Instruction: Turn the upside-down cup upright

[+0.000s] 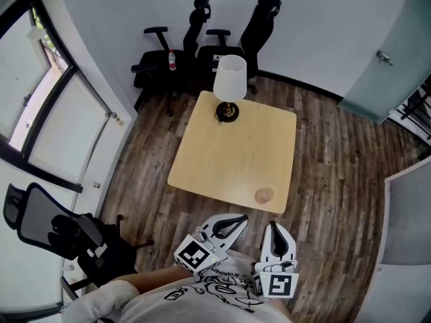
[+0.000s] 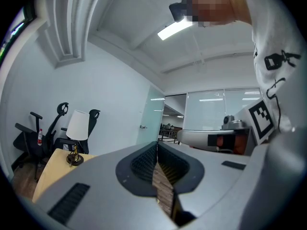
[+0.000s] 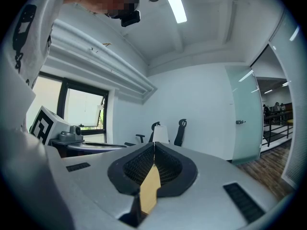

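Observation:
A small pinkish-tan cup [image 1: 264, 195] stands on the light wooden table [image 1: 229, 160] near its front right corner, seen from above. Both grippers hang in the air in front of the table's near edge, held close to the person's body. My left gripper [image 1: 241, 219] is shut with nothing between its jaws. My right gripper [image 1: 275, 227] is also shut and empty. In the left gripper view the jaws [image 2: 157, 145] meet at the tips, with the floor showing through the gap behind them. In the right gripper view the gripper [image 3: 154, 145] is shut, with the tabletop showing behind. The cup is hidden in both gripper views.
A table lamp [image 1: 229, 86] with a white shade stands at the table's far edge. Two black office chairs [image 1: 222, 42] stand by the far wall and another chair [image 1: 54, 227] at the left. A glass door [image 1: 387, 59] is at the right. Wooden floor surrounds the table.

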